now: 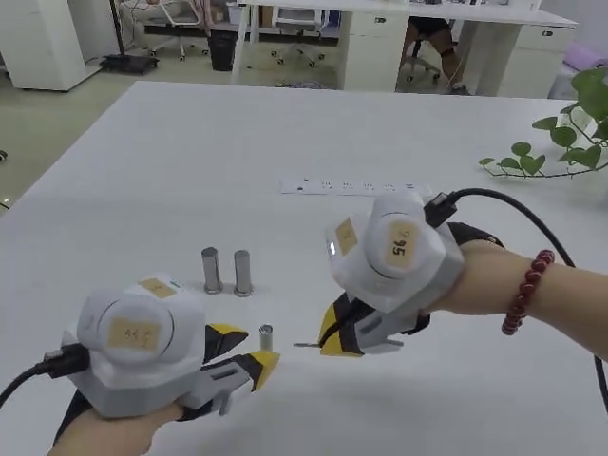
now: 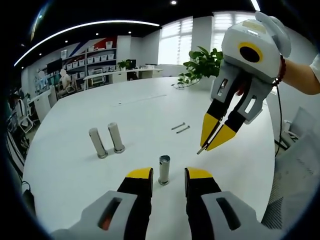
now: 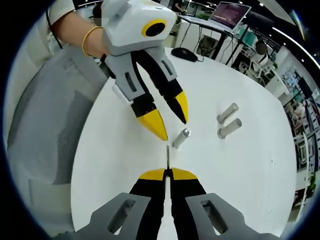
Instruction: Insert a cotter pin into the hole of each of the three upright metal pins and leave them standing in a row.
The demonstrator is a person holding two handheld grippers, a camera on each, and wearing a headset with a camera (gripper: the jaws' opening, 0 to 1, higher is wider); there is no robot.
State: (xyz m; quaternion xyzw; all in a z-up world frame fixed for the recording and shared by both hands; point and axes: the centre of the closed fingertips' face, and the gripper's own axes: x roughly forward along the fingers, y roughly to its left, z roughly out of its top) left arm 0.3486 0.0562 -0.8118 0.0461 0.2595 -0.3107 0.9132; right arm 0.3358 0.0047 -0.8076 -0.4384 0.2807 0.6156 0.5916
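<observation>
Three short metal pins stand on the white table. Two of them stand side by side; they also appear in the left gripper view. The third pin stands between the jaws of my left gripper, which is open with a gap on each side of it. My right gripper is shut on a thin cotter pin. The cotter pin's tip points at the third pin from a short way off.
Two spare cotter pins lie on the table beyond the third pin. A white power strip lies mid-table, and a green plant reaches in at the right edge. Desks and chairs stand behind the table.
</observation>
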